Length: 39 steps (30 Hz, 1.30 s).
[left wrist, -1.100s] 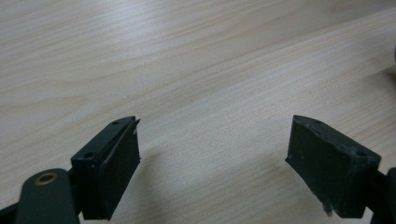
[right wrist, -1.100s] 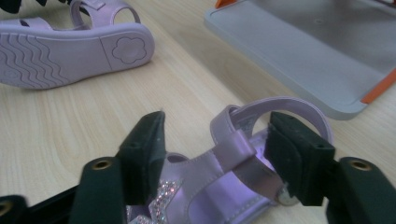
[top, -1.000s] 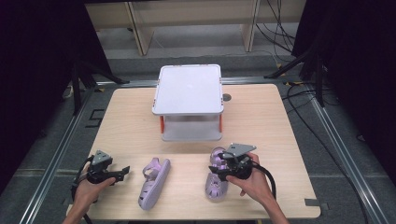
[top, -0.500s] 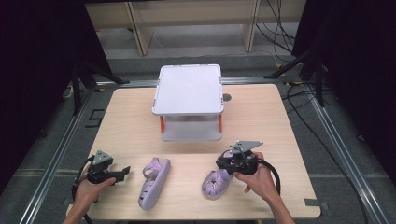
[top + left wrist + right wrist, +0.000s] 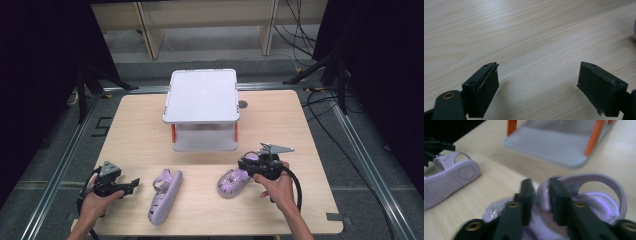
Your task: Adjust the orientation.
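wooden table [image 5: 140, 125] | right hand-held gripper [image 5: 540, 192] clamps purple sandal [image 5: 599, 202] strap

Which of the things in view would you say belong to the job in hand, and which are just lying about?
Likely in the job:
- right sandal, pinched at its strap by the right gripper
- left sandal, lying on its side
- white two-tier rack
- left gripper, open over bare table

Lying about:
- floor cables

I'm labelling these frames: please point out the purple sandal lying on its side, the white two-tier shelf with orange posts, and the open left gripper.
purple sandal lying on its side [image 5: 162, 197]: high view, on its sole.
white two-tier shelf with orange posts [image 5: 202, 96]: high view, top panel.
left gripper [image 5: 133, 183]: high view, between its fingertips.
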Tool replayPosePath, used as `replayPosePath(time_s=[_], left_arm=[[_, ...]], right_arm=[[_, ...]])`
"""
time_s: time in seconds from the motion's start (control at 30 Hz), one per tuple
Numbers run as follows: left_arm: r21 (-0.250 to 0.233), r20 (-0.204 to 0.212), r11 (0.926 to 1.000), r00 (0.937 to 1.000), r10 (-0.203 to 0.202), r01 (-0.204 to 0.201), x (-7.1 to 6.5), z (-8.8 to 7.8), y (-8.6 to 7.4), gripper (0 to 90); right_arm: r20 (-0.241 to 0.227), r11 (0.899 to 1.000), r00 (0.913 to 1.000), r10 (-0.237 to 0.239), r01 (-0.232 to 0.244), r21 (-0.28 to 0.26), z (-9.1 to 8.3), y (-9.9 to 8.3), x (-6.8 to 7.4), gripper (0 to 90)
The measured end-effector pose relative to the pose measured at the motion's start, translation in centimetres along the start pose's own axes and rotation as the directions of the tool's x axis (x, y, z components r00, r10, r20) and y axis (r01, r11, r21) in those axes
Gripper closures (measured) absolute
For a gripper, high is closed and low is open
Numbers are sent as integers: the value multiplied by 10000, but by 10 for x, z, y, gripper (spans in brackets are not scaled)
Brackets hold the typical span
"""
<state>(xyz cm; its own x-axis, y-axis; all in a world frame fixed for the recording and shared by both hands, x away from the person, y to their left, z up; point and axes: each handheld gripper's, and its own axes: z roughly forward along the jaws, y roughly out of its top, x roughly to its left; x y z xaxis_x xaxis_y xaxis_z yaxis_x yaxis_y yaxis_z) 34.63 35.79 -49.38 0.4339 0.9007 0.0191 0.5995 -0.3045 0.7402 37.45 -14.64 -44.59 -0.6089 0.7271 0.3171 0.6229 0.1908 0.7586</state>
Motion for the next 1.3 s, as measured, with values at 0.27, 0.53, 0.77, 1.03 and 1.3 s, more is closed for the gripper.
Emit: replayPosePath(time_s=[0.27, 0.53, 0.77, 1.03, 1.3], left_arm=[[-36, 13, 10000, 10000, -52, 52, -2, 0, 0, 164], [-116, 45, 9998, 9999, -132, 133, -2, 0, 1, 164], [-98, 71, 9997, 9997, -235, 236, -3, 0, 1, 164], [-113, 41, 9996, 9996, -276, 276, -4, -1, 1, 164], [-191, 125, 9998, 9999, -109, 111, -3, 0, 1, 164]], right_arm=[[58, 9930, 9944, -1055, 1050, 545, -27, -20, 6, 573], [212, 9834, 9887, -1481, 1449, 1091, -38, -26, 26, 507], [-789, 9752, 9837, -1619, 1717, 1395, -40, -34, 40, 551], [-882, 9727, 9822, -1657, 1775, 1491, -40, -35, 53, 539], [-665, 9686, 9673, -2446, 2470, 300, -52, -28, 56, 541]])
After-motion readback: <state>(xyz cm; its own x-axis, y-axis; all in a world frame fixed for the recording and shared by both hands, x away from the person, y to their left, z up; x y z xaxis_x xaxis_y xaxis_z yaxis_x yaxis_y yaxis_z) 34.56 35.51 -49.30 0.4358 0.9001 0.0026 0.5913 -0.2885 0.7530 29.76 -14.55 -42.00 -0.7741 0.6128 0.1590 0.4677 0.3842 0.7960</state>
